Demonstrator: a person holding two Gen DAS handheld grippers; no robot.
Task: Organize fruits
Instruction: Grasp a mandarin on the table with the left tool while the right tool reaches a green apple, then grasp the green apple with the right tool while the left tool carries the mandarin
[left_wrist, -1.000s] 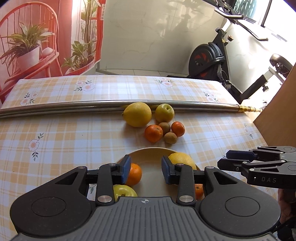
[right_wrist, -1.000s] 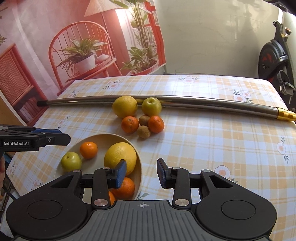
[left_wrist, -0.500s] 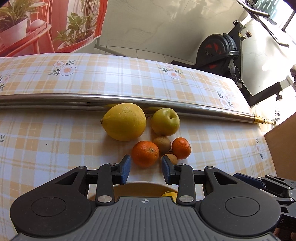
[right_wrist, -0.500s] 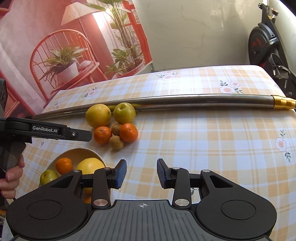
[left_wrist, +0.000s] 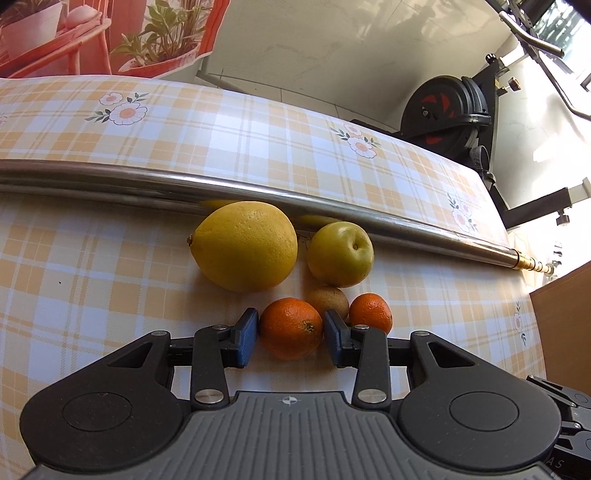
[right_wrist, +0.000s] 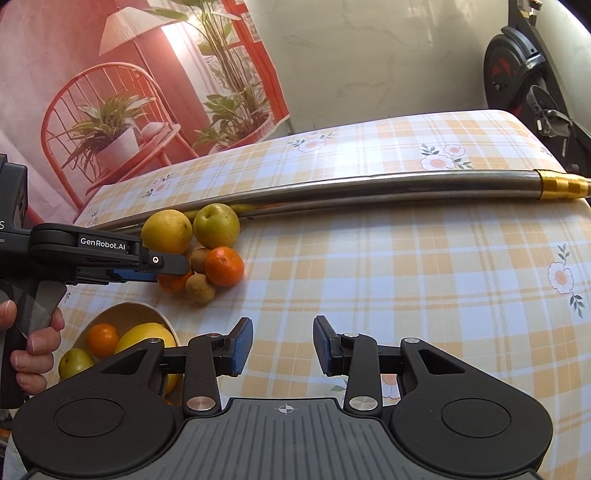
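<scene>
The left claw (left_wrist: 290, 341) is opening around the tangerine (left_wrist: 291, 328), not yet gripping, and a skewed squeeze could roll it off the worktop (left_wrist: 110, 258).

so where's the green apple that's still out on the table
In the left wrist view the green apple sits against the metal pole, just right of the big lemon.

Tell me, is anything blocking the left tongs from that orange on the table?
Nothing visible. The left tongs already straddle the orange, one pad on each side, jaws opening and not yet pressing it. The small brown fruit and the tangerine sit just behind.
</scene>
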